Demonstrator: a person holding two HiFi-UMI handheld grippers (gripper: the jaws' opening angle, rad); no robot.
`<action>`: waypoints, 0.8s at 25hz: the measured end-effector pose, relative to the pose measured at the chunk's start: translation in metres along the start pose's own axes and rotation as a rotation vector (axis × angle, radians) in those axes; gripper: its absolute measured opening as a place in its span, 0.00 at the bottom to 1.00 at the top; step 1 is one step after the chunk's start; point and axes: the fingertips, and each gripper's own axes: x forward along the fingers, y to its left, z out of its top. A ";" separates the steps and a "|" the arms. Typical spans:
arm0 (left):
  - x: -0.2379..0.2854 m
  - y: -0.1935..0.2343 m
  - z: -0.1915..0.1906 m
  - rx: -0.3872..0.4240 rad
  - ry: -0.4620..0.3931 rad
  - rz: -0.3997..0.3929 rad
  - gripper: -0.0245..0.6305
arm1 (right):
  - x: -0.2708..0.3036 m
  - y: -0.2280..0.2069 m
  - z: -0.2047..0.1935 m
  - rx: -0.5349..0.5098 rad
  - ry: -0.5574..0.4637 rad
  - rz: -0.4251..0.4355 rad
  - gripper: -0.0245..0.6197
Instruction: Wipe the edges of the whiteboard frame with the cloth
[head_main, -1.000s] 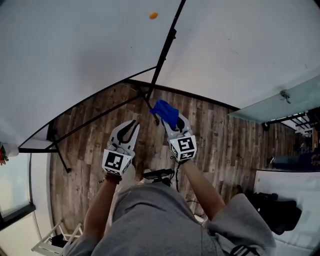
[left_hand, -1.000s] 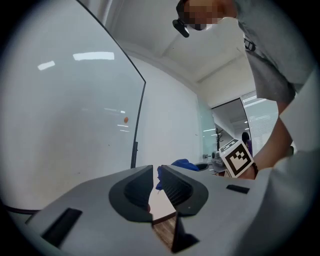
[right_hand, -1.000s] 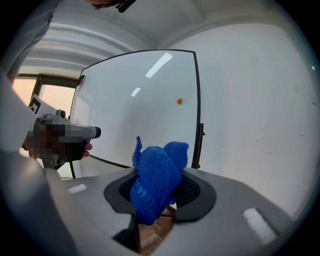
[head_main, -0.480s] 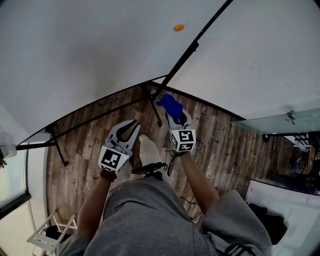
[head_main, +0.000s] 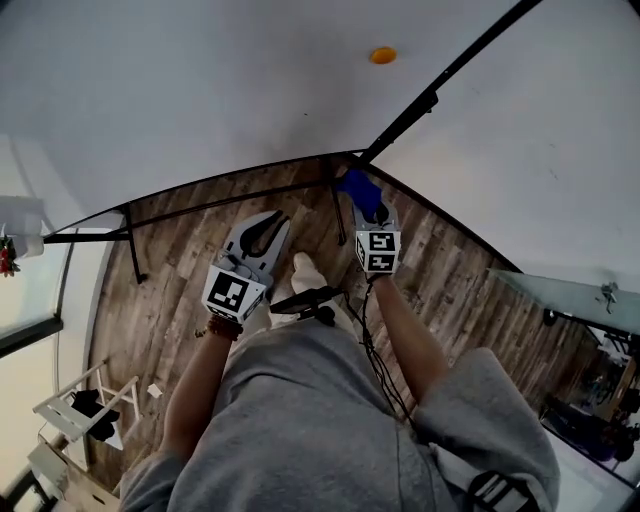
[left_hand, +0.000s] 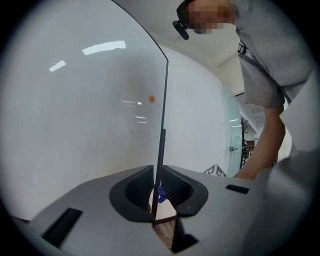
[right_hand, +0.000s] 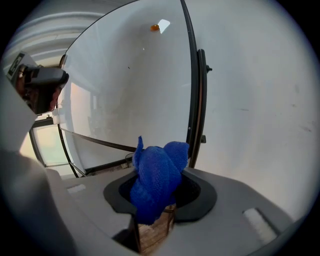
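The right claw (head_main: 368, 207) is clamped on the blue cloth (head_main: 360, 190), which bunches out past its tips. It sits at the lower corner of the whiteboard, where the bottom edge (head_main: 200, 207) of the frame meets the upright edge (head_main: 440, 85). That upright edge lies just ahead of the cloth, and its long axis runs up and away from the corner. This claw is the nearer one.

The left claw (head_main: 264, 232) hangs over the wooden floor (head_main: 160, 300), a little back from the bottom edge. Its jaws are together and it holds nothing.

No view settles whether the cloth touches the frame. The upper end of the upright edge is cut off.
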 end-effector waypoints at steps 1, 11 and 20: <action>0.004 0.000 0.000 -0.003 -0.001 0.015 0.11 | 0.005 -0.004 -0.006 0.002 0.011 0.008 0.27; 0.036 -0.005 -0.019 -0.026 0.032 0.096 0.11 | 0.044 -0.029 -0.046 0.066 0.115 0.034 0.27; 0.027 0.009 -0.029 -0.048 0.058 0.182 0.11 | 0.084 -0.049 -0.054 0.145 0.163 -0.009 0.27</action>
